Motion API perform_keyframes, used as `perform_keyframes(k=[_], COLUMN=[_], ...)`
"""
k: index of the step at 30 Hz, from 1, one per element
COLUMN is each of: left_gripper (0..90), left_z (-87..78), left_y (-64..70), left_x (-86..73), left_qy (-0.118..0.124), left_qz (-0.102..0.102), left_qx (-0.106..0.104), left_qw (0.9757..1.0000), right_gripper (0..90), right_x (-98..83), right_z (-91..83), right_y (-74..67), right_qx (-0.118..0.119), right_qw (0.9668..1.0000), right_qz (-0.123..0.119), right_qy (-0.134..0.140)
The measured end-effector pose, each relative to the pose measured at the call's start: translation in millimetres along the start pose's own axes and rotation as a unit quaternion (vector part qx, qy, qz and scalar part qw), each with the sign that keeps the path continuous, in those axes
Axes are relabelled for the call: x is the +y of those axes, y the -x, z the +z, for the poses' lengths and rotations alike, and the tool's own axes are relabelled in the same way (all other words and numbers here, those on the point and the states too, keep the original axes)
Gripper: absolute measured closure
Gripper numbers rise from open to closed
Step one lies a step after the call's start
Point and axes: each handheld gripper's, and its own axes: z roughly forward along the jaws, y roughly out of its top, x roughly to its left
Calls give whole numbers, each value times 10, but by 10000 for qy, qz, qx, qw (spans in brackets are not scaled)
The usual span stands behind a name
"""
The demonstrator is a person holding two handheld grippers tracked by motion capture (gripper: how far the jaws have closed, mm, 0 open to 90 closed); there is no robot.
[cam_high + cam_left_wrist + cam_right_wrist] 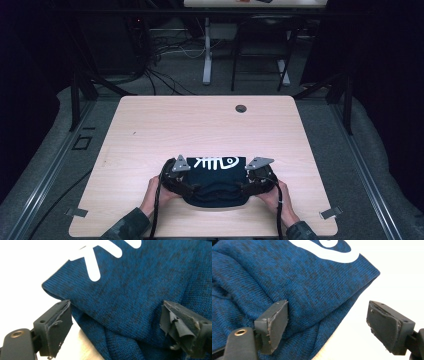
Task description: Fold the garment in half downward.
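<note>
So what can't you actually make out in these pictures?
- Blue shirt: its near corners, high view, covered by the left gripper and right gripper.
- White fish-skeleton print: cut off by the top edge in both gripper views.
- Items on the far table: cut off, too small.

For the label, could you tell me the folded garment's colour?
Mottled dark blue garment with white print, clearest in the left gripper view.
</note>
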Motion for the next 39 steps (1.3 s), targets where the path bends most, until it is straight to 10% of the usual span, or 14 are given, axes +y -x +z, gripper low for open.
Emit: perform_keyframes(k=[9,19,39], left_gripper=[32,10,2], left_z=[-292,-455,-376], left_y=[-58,-128,-428], left_x=[-15,-168,-537], left_qy=[428,315,-283], left_qz=[-131,-312,-816], left_qx=[231,447,651], left_qw=[9987,9980,9941], right_gripper=[78,82,92], right_x=[-2,-154,-599], right_z=[-340,-572,-385], right_y=[17,134,454], right_qx=[-74,-255,-581], right_qw=[9989,9972,9951], right_qz=[73,315,777], right_qy=[466,621,-166])
